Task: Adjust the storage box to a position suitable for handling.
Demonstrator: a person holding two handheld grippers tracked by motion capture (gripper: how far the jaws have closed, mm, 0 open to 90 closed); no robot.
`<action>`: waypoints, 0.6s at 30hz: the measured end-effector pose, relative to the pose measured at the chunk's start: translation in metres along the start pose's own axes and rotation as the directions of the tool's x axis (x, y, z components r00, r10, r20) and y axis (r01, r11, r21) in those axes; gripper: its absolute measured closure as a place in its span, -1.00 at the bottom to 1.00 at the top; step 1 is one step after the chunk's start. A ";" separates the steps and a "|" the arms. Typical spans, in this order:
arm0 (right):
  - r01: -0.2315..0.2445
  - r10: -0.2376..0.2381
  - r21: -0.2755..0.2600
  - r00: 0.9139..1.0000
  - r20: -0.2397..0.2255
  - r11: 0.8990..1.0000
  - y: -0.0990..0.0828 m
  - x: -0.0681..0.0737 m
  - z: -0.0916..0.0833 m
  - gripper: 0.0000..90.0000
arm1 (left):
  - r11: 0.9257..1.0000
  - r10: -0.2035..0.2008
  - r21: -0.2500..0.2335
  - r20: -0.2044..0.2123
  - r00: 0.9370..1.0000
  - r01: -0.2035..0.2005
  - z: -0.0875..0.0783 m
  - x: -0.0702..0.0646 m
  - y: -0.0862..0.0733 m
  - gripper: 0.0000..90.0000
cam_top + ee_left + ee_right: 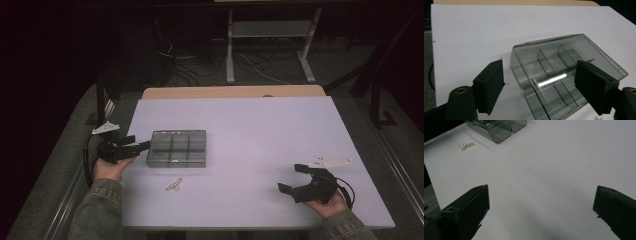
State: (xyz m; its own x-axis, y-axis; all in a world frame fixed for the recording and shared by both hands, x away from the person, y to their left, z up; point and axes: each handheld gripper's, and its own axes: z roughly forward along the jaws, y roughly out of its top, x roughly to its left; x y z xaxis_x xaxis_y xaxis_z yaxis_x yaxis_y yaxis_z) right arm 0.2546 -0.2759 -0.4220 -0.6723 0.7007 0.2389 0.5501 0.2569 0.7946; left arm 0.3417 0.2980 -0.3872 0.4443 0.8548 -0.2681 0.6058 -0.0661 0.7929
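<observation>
A smoky clear plastic box (177, 148) with divided compartments, which look empty, lies left of the middle of the white table (260, 125). My left gripper (138, 143) is at the box's left side. In the left gripper view the box (554, 60) lies between the open jaws of the left gripper (541, 85), and the left pad stands clear of its wall. A small pale beaded piece (174, 184) rests on the table in front of the box and also appears far off in the right gripper view (466, 145). My right gripper (292, 178) rests near the front right, open (540, 207), nothing between its jaws.
A wooden board edge (235, 92) runs behind the white top. Beyond it stand white desk legs (230, 50) among cables on the floor. Dark frame rails (100, 100) flank the table on both sides.
</observation>
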 end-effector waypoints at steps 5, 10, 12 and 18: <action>-0.001 0.001 0.002 1.000 -0.001 1.000 0.000 0.000 0.000 -0.99 | 0.998 -0.055 0.012 -0.037 0.998 0.055 0.002 0.008 -0.004 -0.25; -0.006 0.006 0.011 1.000 0.003 1.000 0.000 0.000 0.001 -0.99 | 0.995 -0.092 0.018 -0.068 0.993 0.093 0.006 0.015 -0.006 0.15; -0.006 0.006 0.012 1.000 0.004 1.000 0.000 -0.001 0.001 -0.99 | 0.993 -0.110 0.025 -0.064 0.992 0.111 0.008 0.018 -0.007 0.36; -0.007 0.007 0.017 1.000 0.004 1.000 0.000 0.000 0.002 -0.99 | 0.990 -0.107 0.083 -0.070 0.992 0.113 0.017 0.021 -0.011 0.74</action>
State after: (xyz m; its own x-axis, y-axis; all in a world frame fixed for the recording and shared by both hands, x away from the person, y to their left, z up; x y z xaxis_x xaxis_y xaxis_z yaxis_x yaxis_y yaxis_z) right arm 0.2553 -0.2750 -0.4232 -0.6664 0.7049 0.2429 0.5634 0.2628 0.7833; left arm 0.3557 0.3080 -0.4108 0.3299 0.8907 -0.3127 0.7047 -0.0120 0.7094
